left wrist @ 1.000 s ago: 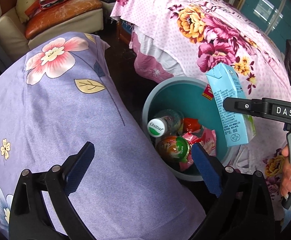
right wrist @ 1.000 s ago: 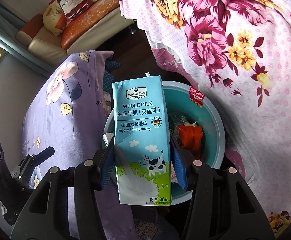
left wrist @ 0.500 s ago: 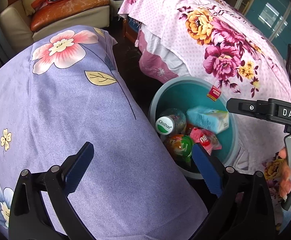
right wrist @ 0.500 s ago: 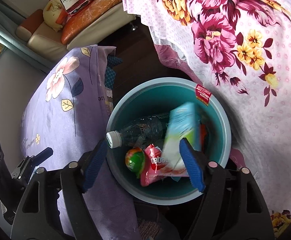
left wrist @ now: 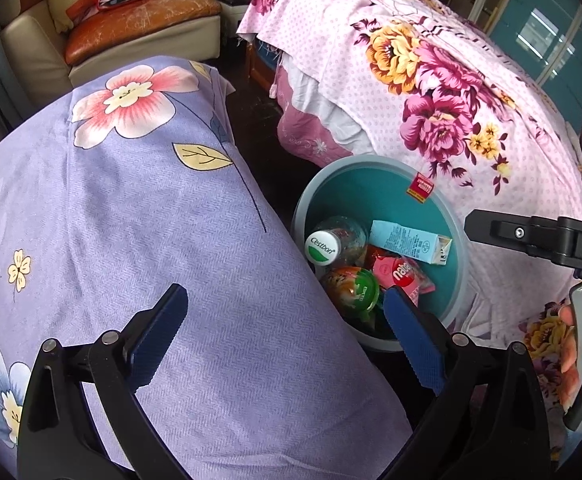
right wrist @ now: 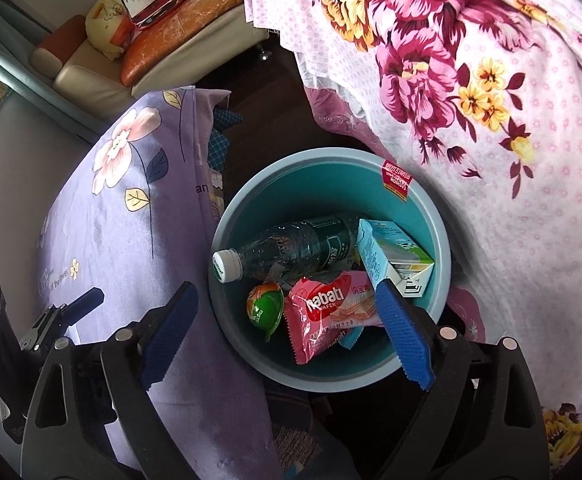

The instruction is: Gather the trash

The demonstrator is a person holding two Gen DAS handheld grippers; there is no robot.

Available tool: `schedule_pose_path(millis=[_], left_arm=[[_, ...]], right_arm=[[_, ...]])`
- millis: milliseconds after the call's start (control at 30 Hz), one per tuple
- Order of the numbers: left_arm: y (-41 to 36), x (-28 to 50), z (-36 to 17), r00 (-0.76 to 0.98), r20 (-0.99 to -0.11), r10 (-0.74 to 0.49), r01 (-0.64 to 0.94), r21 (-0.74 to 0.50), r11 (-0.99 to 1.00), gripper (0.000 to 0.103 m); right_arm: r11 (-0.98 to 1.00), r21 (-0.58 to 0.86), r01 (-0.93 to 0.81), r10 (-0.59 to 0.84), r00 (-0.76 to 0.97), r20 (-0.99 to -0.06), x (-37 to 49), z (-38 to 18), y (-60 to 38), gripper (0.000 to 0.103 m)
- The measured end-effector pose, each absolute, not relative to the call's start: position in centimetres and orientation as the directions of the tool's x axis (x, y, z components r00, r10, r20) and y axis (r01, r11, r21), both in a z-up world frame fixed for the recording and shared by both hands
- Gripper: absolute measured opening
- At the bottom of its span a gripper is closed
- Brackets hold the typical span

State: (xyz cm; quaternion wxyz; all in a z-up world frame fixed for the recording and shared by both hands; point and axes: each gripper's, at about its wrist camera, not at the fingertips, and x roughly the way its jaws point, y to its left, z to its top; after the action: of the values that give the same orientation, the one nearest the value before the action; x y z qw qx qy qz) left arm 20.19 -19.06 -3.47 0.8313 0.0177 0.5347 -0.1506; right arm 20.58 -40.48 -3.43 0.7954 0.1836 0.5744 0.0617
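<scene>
Your right claw (right wrist: 291,336) has just been opening, nothing between its jaws, the milk carton (right wrist: 395,256) lying against the bin (right wrist: 331,160) wall; your left claw (left wrist: 287,336) gapes empty.

The bin (right wrist: 443,240) stands in a narrow dark floor gap, with the purple cushion (right wrist: 131,220) close on one side and the pink floral bedspread (right wrist: 511,160) on the other. Its mouth is open from above, the bottom covered with rubbish.
</scene>
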Motion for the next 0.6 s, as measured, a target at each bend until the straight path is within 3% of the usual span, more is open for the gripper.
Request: schedule_pose_path(millis=[200,600], left_arm=[[-18.8,18.4,-1.4,0.42,-0.875,-0.239,0.273,-0.13,0.953,0.098],[-17.2,15.0,2.0,0.482,-0.849,-0.219,0.244,-0.11,0.964,0.099]], right_arm=[[0.936,0.345,0.076,0.295,0.369,-0.882,18.9,-1.6,-40.1,0.096],[0.968,0.248,0.028,0.209,0.448,-0.869,14.3,2.1,-39.0,0.096]])
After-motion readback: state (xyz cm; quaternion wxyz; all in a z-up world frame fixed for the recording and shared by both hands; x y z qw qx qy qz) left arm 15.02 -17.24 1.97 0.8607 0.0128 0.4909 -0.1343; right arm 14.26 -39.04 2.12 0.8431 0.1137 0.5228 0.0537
